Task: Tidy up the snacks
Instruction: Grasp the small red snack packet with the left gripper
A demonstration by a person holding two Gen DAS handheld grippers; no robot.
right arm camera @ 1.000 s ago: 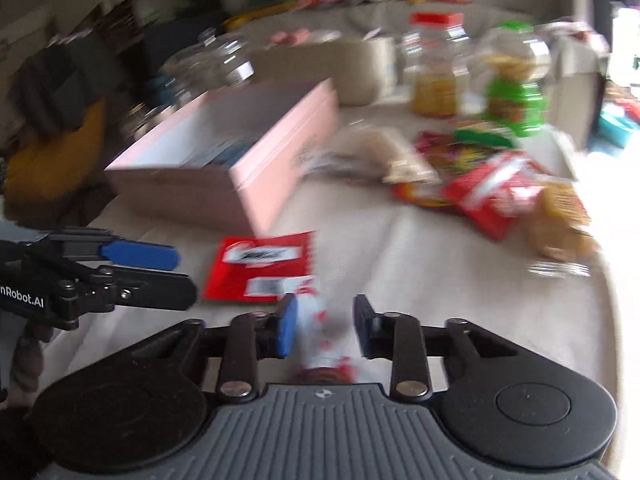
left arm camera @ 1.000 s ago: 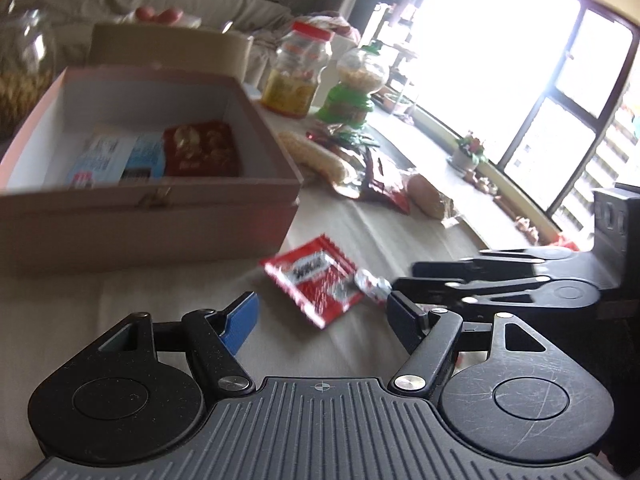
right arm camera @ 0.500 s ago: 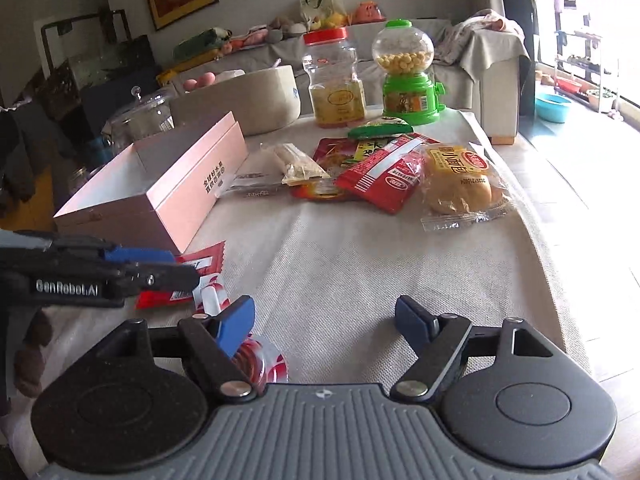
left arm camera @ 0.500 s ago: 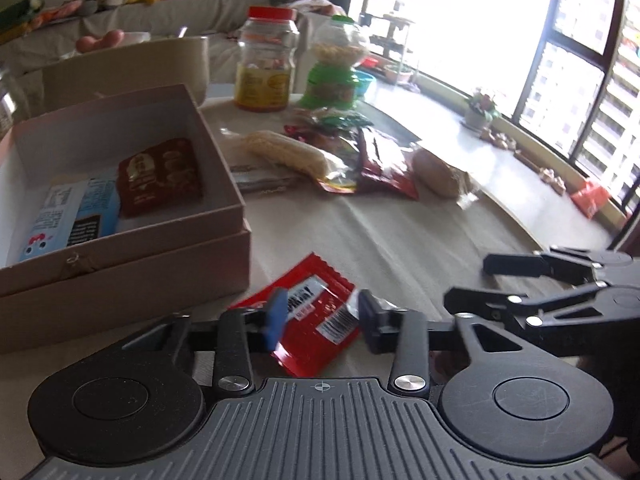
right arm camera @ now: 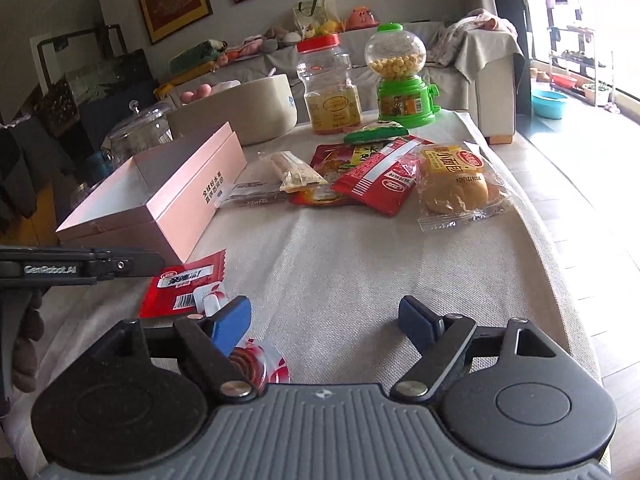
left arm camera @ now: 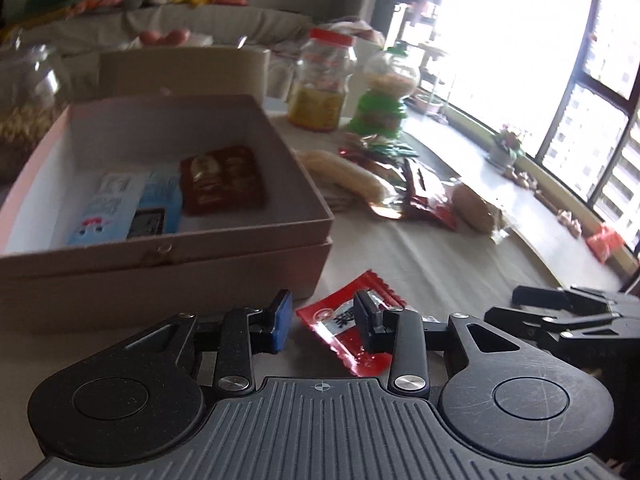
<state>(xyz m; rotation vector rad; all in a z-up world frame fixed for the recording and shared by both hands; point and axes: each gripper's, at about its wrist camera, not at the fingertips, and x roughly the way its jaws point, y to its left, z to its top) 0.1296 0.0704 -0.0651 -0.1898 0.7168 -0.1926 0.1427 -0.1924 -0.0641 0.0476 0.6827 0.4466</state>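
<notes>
A red snack packet [left arm camera: 340, 320] [right arm camera: 184, 286] lies on the cloth-covered table just in front of the open pink box [left arm camera: 328, 220] [right arm camera: 192, 184]. My left gripper [left arm camera: 322, 318] [right arm camera: 156, 264] straddles the packet's end with its jaws half closed. The right finger overlaps the packet and the left pad stands just clear of its corner. The box holds a blue-white packet [left arm camera: 124, 208] and a dark red one [left arm camera: 222, 180]. My right gripper [right arm camera: 324, 320] [left arm camera: 504, 304] is wide open with nothing between its fingers. A small round red-white wrapped snack [right arm camera: 260, 364] lies under its left finger.
Beyond the box lies a pile of snacks: a bun in clear wrap [right arm camera: 456, 192], a red packet [right arm camera: 380, 182] and a biscuit pack [right arm camera: 296, 172]. A red-lidded jar [right arm camera: 328, 84], a green candy dispenser [right arm camera: 400, 80], a beige tub [right arm camera: 240, 104] and a glass jar [right arm camera: 136, 128] stand behind.
My left jaws narrowed around the red packet and the hand shifted closer to the box. My right jaws opened wide and let go of the round wrapped snack.
</notes>
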